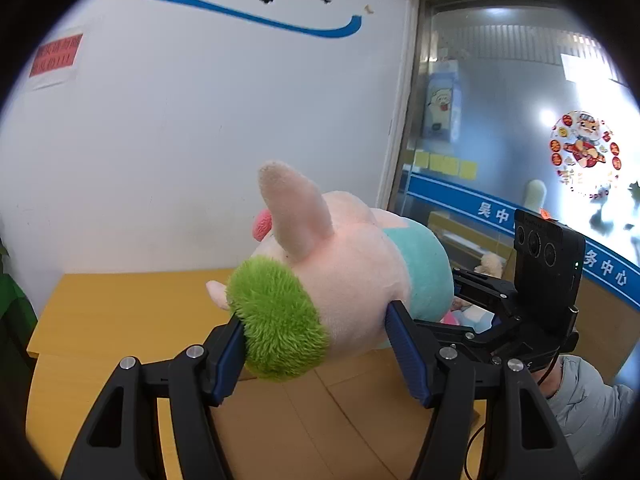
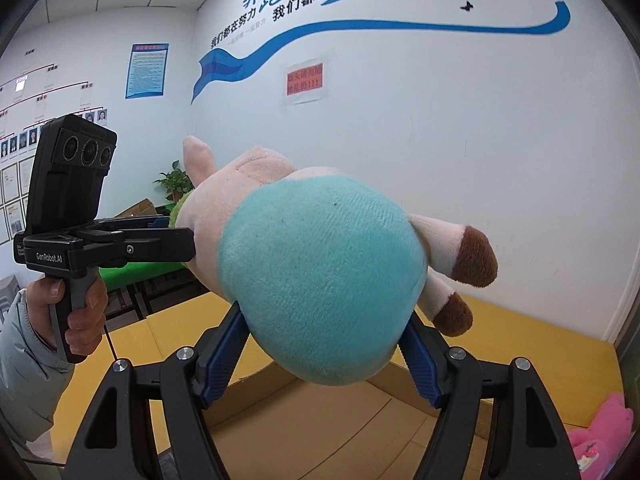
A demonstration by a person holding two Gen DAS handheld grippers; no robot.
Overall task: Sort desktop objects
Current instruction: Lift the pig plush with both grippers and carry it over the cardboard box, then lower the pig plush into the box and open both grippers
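I see one pig (image 1: 344, 280) held above the yellow surface (image 1: 120, 312): my left tool (image 1: 316, 344) grips its head, my right tool (image 2: 324, 356) its teal body. Only the right view shows one pink toy (image 2: 600, 436).

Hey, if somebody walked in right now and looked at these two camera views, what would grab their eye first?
The plush pig, pink with a teal body and a green fuzzy patch, is held in the air between both grippers above the cardboard box. The left gripper clamps its head end and the right gripper its teal rear, brown feet sticking out to the right. Next, the blue ribbon on the white wall behind, and a bright pink toy at the lower right of the right view.
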